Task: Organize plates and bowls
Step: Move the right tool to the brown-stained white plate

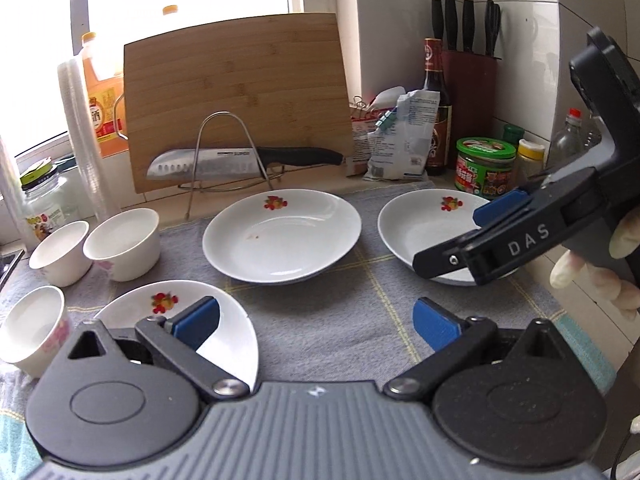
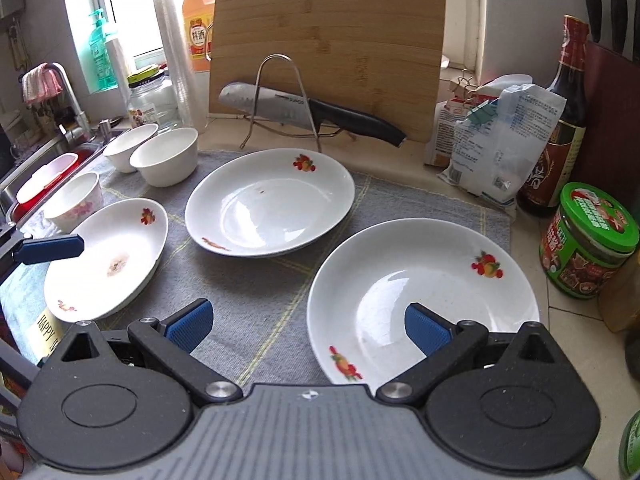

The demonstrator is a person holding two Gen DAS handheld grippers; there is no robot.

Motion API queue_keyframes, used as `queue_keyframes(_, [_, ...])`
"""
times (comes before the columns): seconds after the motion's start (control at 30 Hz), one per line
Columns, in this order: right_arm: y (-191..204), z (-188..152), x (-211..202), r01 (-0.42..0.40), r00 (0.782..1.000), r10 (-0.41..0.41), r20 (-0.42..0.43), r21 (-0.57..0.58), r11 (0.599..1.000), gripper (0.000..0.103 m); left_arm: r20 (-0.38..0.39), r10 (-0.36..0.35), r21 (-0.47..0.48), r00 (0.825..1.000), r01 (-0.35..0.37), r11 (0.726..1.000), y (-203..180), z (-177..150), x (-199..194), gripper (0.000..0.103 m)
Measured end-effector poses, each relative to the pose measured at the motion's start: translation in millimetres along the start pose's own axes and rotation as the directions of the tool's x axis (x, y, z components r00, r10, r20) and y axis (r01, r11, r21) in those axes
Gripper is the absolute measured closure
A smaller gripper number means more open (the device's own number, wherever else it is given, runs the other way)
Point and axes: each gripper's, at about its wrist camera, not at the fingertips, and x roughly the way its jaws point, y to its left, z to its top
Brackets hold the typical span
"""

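while both grippers hang low over the counter, a grey cloth with pale yellow lines covers most of the worktop and carries all the crockery. behind it a bamboo cutting board leans upright against the window side, with a wire rack in front holding a black-handled knife on its edge. of the dishes, the middle plate looks widest and seems to sit on another plate beneath it, near the back of the cloth; the right plate lies near the cloth's right edge, and the left plate, with a brownish smear in its well, lies toward the sink side. all three are white with small fruit prints and sit apart from each other. the right gripper is spread wide and empty, one blue pad over the near rim of the right plate, the other over bare cloth; whether the pad touches the plate i cannot tell. the left gripper is likewise wide open and holds nothing, its left pad over the left plate. past that plate stand three white bowls: two plain bowls side by side at the cloth's back left corner, and a flowered bowl just behind the left plate. to the right stand a dark sauce bottle, a white packet and a green-lidded jar.
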Motion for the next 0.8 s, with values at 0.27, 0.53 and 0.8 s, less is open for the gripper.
queue_keyframes(0.27, [51.4,-15.5,5.5,0.054,0.998,-0.052,-0.035,0.043,0.998,0.0,-0.012,-0.048,0.01,0.999,0.048,0.999,53.4,-24.9,-21.9,0.001])
queue_keyframes(0.53, [114.3,-17.1,17.6,0.103,0.994,-0.098,-0.047,0.116,0.988,0.0,-0.033,-0.117,0.074,0.993,0.119,0.99,115.3,-52.7,-41.0,0.001])
queue_keyframes(0.8, [158.5,-17.4,25.4,0.132,0.99,-0.124,-0.062,0.15,0.98,0.0,-0.079,-0.169,0.097,0.983,0.176,0.98,156.8,-78.9,-41.0,0.001])
